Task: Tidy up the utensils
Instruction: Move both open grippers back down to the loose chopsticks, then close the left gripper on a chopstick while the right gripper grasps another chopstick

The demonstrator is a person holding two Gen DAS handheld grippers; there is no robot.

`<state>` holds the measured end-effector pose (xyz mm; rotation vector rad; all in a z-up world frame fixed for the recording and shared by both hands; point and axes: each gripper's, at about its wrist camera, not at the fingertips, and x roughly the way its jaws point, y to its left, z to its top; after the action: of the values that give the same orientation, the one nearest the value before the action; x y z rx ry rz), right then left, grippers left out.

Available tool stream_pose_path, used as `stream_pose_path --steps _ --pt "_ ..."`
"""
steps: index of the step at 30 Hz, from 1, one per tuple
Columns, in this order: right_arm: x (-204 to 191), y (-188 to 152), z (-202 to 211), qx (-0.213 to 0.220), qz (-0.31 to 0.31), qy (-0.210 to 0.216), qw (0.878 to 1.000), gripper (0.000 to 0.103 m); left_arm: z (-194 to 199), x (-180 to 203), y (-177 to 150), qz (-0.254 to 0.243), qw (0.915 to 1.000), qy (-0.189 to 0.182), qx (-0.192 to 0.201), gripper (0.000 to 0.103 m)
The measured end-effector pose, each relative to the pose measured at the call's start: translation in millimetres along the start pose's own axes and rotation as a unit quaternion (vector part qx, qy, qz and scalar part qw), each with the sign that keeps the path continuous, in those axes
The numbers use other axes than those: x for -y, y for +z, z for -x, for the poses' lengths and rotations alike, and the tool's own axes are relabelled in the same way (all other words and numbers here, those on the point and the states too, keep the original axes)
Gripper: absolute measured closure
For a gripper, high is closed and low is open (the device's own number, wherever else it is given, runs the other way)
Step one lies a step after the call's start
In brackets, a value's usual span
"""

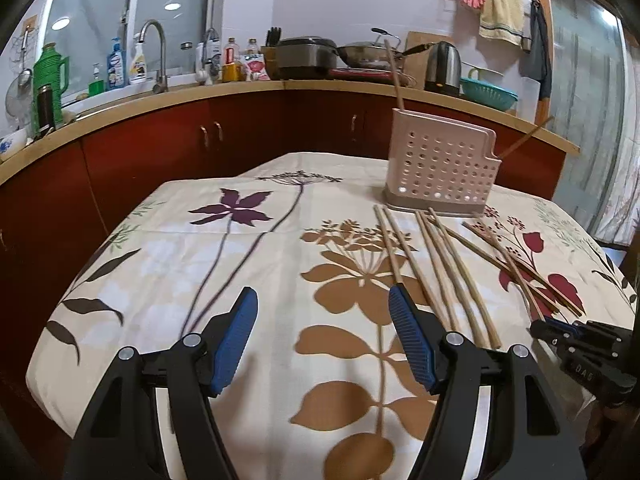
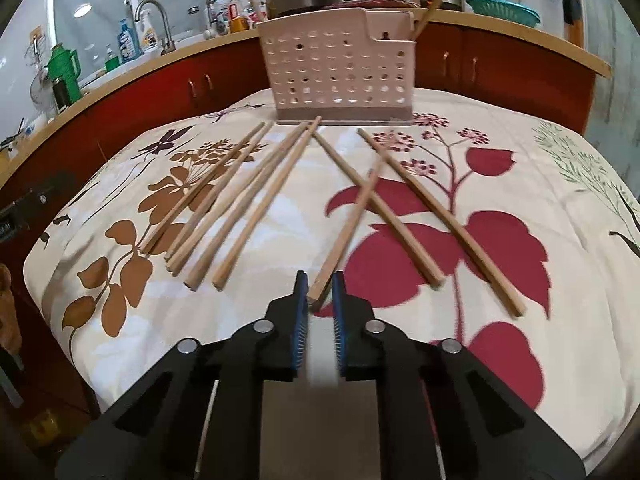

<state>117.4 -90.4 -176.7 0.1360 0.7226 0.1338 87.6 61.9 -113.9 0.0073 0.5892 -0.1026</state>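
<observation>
Wooden chopsticks (image 2: 236, 196) lie fanned across the flowered cloth (image 2: 560, 184), near ends toward the grippers, easy to pinch one at a time. Right gripper (image 2: 319, 280) is clenched on the near end of one stick (image 2: 352, 216), which crosses another and may drag it. Left gripper (image 1: 323, 300) hangs released and empty over bare cloth at left. Pink holder (image 2: 332, 64), at the far edge, already carries two sticks; nothing blocks the way there.
</observation>
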Motion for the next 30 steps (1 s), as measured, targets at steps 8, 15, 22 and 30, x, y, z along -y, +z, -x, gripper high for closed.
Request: stream_pose_path --steps 8,15,22,30 --pt "32 10 22 0.025 -0.029 -0.016 0.999 0.095 -9 23 -2 -0.012 0.9996 -0.023 -0.013 0.037" --pt "66 16 33 0.045 -0.040 -0.043 0.997 0.096 -22 40 -8 -0.016 0.9987 -0.038 -0.030 0.037" --pt "94 13 35 0.046 -0.058 -0.054 0.996 0.097 -37 52 -17 -0.022 0.9975 -0.038 -0.055 0.038" --pt "106 7 35 0.045 -0.056 -0.046 0.996 0.097 -54 60 -28 -0.029 0.9957 -0.033 -0.082 0.058"
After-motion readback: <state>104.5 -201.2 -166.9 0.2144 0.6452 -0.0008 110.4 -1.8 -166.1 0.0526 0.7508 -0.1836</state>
